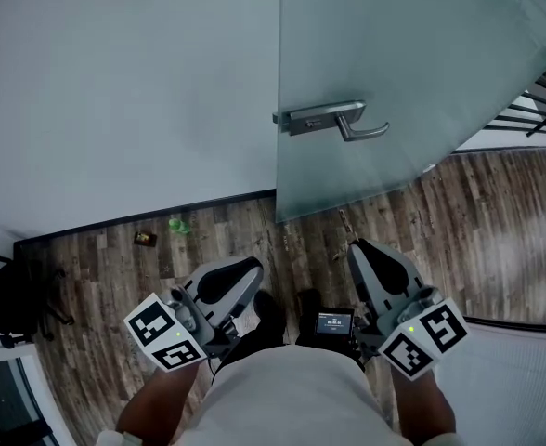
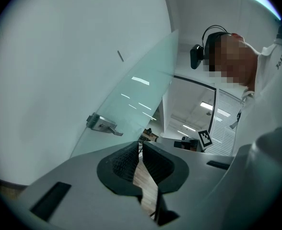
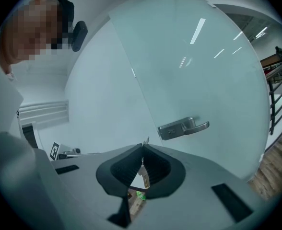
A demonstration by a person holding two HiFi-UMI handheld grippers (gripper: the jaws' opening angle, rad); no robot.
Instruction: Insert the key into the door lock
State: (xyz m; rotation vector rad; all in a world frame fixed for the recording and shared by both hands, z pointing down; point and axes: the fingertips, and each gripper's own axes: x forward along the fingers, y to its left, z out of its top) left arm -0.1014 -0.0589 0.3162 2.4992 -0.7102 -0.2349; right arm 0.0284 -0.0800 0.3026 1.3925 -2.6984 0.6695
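The right hand-held gripper (image 3: 142, 147) is clamping a small silver key (image 3: 146, 140), tip pointing perhaps one o'clock and clear only in its own view. The left hand-held gripper (image 2: 140, 145) is sitting closed, empty.

Key (image 3: 142, 172) mostly hidden between pads (image 3: 157, 166)

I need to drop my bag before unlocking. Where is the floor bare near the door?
The wood-plank floor is bare right of the frosted glass door, up to the black railing. Left of the door, a small brown object and a green scrap lie by the white wall, and a black chair crowds the far left.
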